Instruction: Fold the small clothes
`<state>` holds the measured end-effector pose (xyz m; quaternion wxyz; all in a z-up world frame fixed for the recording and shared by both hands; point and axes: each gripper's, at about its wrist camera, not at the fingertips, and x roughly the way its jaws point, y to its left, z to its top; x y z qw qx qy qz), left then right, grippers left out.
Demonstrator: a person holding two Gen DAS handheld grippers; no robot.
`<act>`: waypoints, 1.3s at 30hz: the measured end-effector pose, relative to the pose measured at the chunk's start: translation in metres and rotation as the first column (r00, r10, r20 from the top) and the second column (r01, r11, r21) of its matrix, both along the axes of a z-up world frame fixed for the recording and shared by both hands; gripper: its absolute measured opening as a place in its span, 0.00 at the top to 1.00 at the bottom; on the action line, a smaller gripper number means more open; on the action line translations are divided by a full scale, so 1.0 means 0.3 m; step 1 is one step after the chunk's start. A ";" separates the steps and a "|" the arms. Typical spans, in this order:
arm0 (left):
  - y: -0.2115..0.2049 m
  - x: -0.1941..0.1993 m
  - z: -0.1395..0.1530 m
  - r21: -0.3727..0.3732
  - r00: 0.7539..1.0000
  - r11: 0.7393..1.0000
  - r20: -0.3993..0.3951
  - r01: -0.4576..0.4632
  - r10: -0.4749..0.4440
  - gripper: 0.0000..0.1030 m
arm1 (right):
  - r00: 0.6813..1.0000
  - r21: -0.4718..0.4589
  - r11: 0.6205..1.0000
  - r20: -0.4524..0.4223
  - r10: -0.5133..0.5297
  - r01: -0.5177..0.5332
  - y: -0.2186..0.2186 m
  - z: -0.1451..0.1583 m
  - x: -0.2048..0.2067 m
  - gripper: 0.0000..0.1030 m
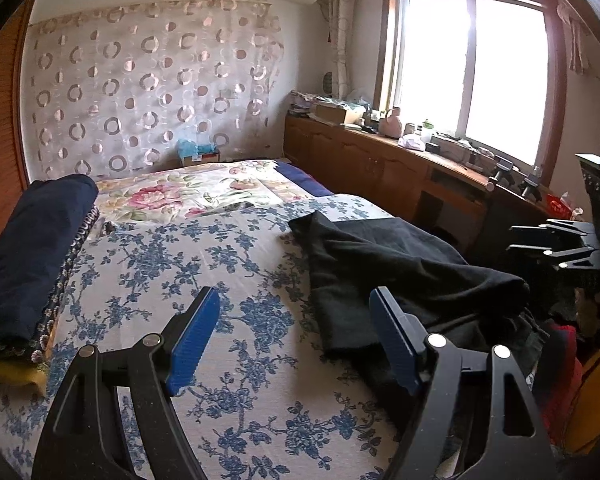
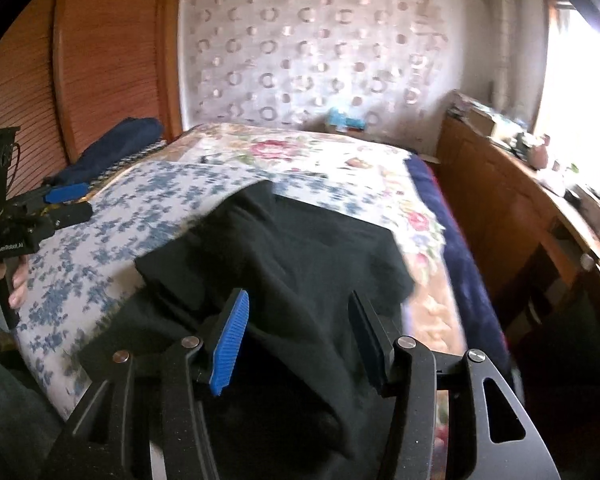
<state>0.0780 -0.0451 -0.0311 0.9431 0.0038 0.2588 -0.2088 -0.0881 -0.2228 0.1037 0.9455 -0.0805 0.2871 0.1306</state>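
Two open claws, left claw (image 1: 296,340) and right claw (image 2: 298,340), over one black garment (image 1: 400,264)

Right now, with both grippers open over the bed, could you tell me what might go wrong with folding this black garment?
1. The black garment lies bunched and hangs over the near edge of the bed; a pull could slide it off.
2. The right gripper hovers over thick folds, so it may pinch several layers at once.
3. The left gripper is mostly above the floral bedspread and might catch that instead.
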 end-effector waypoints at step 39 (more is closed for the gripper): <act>0.145 0.026 -0.027 -0.048 0.996 0.995 -0.012 -0.087 0.086 0.24 | 0.920 -0.086 0.927 -0.182 0.347 -0.366 0.458 -0.165 0.352 0.94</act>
